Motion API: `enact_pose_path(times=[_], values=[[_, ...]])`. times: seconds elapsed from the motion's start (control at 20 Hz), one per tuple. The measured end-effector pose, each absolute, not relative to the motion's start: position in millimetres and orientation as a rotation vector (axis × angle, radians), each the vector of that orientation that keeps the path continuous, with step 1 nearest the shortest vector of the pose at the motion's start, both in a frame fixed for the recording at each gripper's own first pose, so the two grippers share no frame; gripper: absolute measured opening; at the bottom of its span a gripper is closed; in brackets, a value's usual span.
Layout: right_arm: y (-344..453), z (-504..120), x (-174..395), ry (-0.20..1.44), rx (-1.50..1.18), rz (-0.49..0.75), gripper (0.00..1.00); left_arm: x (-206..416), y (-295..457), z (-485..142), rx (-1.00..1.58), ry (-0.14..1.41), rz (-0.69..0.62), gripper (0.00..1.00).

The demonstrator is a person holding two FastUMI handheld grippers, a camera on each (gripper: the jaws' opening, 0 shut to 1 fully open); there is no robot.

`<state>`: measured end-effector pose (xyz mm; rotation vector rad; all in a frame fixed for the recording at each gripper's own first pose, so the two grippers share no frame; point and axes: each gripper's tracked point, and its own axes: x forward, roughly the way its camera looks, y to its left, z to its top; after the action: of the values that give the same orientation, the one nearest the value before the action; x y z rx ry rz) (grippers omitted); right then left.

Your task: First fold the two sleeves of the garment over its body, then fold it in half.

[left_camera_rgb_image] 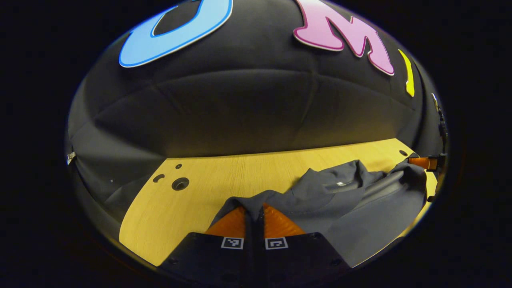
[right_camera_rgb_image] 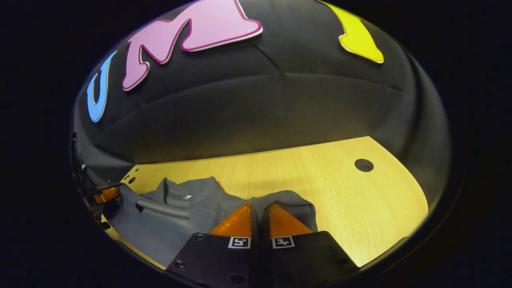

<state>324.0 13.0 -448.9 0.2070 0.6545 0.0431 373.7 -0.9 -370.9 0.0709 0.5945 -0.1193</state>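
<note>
Grey garment (left_camera_rgb_image: 360, 200) pinched by both grippers (left_camera_rgb_image: 253, 210) (right_camera_rgb_image: 260, 210); sleeves seemingly gathered.

A light wooden table (left_camera_rgb_image: 224, 176) stands in front of a black cloth wall (left_camera_rgb_image: 240, 104). The cloth has soft folds. The table top has small round holes (left_camera_rgb_image: 180, 183) near one end and one round hole (right_camera_rgb_image: 363, 165) near the other.

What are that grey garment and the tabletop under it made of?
The grey garment looks like soft matte woven cloth, perhaps cotton: it creases and bunches where the left tongs and right tongs pinch it. The tabletop looks like pale wood or wood-look laminate, smooth with fine straight grain.
</note>
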Motion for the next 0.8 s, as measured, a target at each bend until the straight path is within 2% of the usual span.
enact_pose_path(times=[0.5,0.6,0.65,0.75,0.8], values=[[13,-487,326,0.726,0.21,0.026,0.09,377,-2,-420,0.095,0.681,-0.074,0.06],[11,-487,325,0.736,0.212,0.017,0.14,375,-1,-422,0.097,0.688,-0.068,0.09],[11,-488,323,0.745,0.212,0.012,0.24,375,0,-422,0.096,0.69,-0.062,0.1],[4,-487,318,0.761,0.18,-0.01,0.35,374,3,-421,0.092,0.688,-0.048,0.19],[4,-484,317,0.76,0.163,-0.011,0.37,374,6,-417,0.092,0.679,-0.034,0.22]])
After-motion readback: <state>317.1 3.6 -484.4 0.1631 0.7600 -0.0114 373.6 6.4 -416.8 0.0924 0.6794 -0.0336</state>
